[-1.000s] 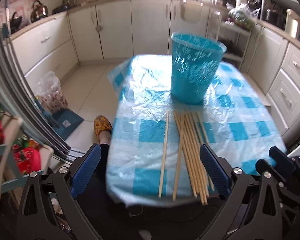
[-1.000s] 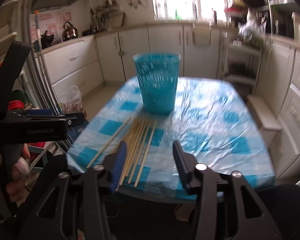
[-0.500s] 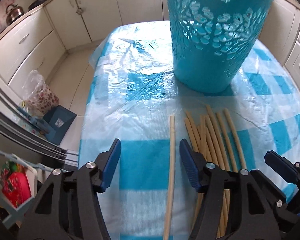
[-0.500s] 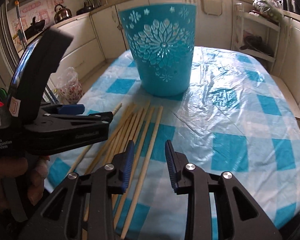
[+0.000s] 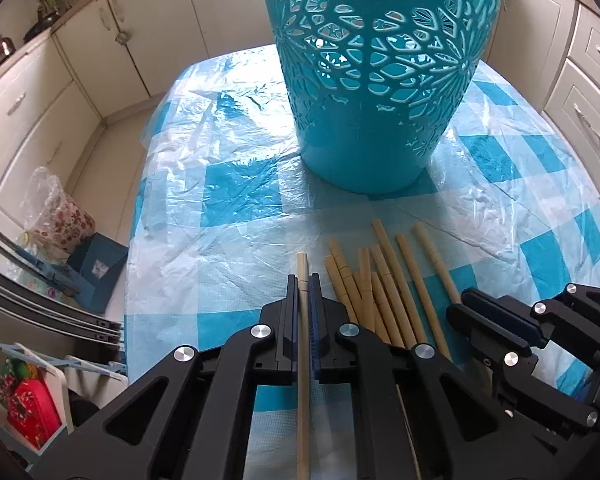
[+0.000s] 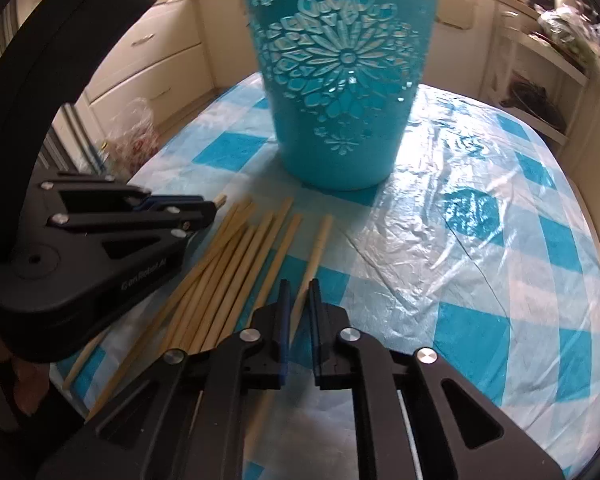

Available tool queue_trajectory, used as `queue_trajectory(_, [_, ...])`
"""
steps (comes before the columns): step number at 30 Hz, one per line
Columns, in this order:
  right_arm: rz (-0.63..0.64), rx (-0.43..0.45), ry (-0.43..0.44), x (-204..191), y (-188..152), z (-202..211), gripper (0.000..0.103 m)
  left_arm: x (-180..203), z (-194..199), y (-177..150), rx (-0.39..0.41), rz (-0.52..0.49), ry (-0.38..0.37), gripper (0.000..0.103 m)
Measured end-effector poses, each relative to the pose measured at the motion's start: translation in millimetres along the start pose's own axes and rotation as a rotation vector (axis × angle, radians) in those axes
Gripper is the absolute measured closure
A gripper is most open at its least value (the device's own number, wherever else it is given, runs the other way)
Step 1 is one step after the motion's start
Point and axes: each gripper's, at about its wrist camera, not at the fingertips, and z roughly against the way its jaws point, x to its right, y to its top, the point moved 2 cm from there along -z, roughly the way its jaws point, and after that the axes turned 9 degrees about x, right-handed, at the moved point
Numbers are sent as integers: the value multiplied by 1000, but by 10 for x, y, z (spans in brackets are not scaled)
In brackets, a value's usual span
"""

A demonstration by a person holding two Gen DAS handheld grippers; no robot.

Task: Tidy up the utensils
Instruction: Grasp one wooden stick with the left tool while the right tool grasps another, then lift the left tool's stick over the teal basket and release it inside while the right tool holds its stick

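A tall turquoise cut-out basket (image 5: 376, 80) (image 6: 336, 92) stands upright on the blue-checked table cover (image 5: 228, 200). In front of it lie several wooden chopsticks (image 5: 380, 292) (image 6: 236, 264), fanned side by side. My left gripper (image 5: 303, 284) (image 6: 214, 206) has closed its jaws on a pale chopstick (image 5: 302, 268) that lies apart at the left of the pile. My right gripper (image 6: 299, 292) (image 5: 460, 306) has closed on the rightmost chopstick (image 6: 320, 240), which lies on the cover and runs back under the jaws.
The table's left edge (image 5: 134, 240) drops to a tiled floor with a flowered plastic bag (image 5: 56, 212) and a blue box (image 5: 96, 268). Cream cabinets (image 5: 112, 52) line the walls. A hand (image 6: 24, 384) holds the left gripper's body.
Both grippers moved forward and down to the chopsticks. The left jaws went from wide open to shut on the lone pale chopstick. The right jaws narrowed onto the rightmost one.
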Motion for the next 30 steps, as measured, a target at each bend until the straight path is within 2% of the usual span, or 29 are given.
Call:
queue_trajectory(3, [-13, -12, 17, 81, -35, 48, 96, -147, 22, 7, -22, 60, -80, 98])
queue_trajectory(5, [-44, -9, 30, 140, -57, 43, 97, -263, 107, 29, -8, 104, -124, 98])
queue_trajectory(7, [-71, -6, 44, 181, -71, 50, 97, -376, 305, 99, 32, 168, -191, 98])
queue_trajectory(9, [-89, -2, 57, 207, -84, 54, 97, -457, 550, 209, 88, 195, -210, 98])
queue_trajectory(11, [-101, 0, 69, 232, -91, 51, 97, -516, 817, 350, 152, 222, -248, 98])
queue_trajectory(14, [-115, 10, 88, 260, -96, 77, 97, -514, 1349, 675, 318, 225, -292, 98])
queue_trajectory(17, [-116, 72, 92, 259, -46, 214, 97, -408, 1733, 1063, 486, 216, -316, 98])
queue_trajectory(20, [-115, 164, 81, 269, 23, 433, 97, -273, 1933, 1435, 636, 216, -311, 98])
queue_trajectory(24, [-120, 260, 77, 276, 35, 641, 97, -230, 1943, 1823, 787, 297, -279, 98])
queue_trajectory(26, [-131, 291, 80, 305, 32, 710, 97, -215, 1898, 1939, 810, 349, -264, 98])
queue_trajectory(28, [-142, 320, 75, 369, 49, 765, 97, -214, 1734, 2028, 836, 385, -205, 98])
queue_trajectory(30, [-160, 345, 66, 380, 60, 791, 97, -230, 1524, 2083, 824, 400, -171, 98])
